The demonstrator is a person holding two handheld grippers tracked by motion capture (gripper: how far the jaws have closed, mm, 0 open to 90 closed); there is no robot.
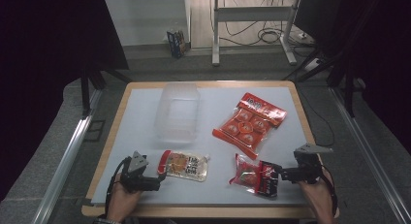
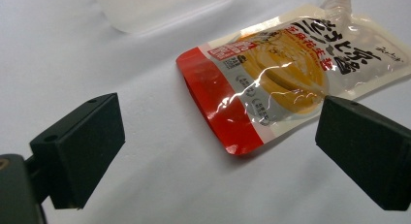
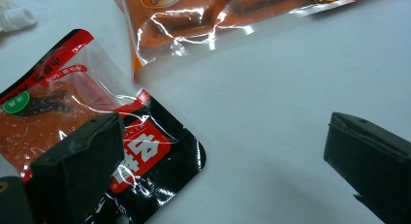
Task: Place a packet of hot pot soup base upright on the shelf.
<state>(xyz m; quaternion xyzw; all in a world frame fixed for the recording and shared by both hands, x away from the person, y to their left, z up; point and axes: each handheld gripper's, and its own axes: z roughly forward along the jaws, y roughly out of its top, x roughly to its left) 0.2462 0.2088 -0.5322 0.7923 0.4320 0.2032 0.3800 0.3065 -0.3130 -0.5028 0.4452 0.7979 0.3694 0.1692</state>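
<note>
A clear plastic container [image 1: 178, 111] stands empty near the middle of the counter [image 1: 140, 136], and all 3 snack packs lie outside it, so packing is judged not yet begun. The sauce pouch [image 1: 184, 166] lies flat just in front of the container, on the person's side, its red end toward the left tool [image 1: 154, 181]. In the left gripper view the pouch [image 2: 286, 73] is seen just ahead of the 2 jaws, which stand wide apart with nothing clamped. The red-and-black snack pack [image 1: 254, 176] lies to the right of the container and nearer the person, beside the right tool [image 1: 283, 174]; in the right gripper view its black corner [image 3: 160, 170] sits by 1 jaw, the jaws apart and empty. The large orange bag [image 1: 249, 123] rests right of the container, untouched. Every grasp and placement is left to be done.
</note>
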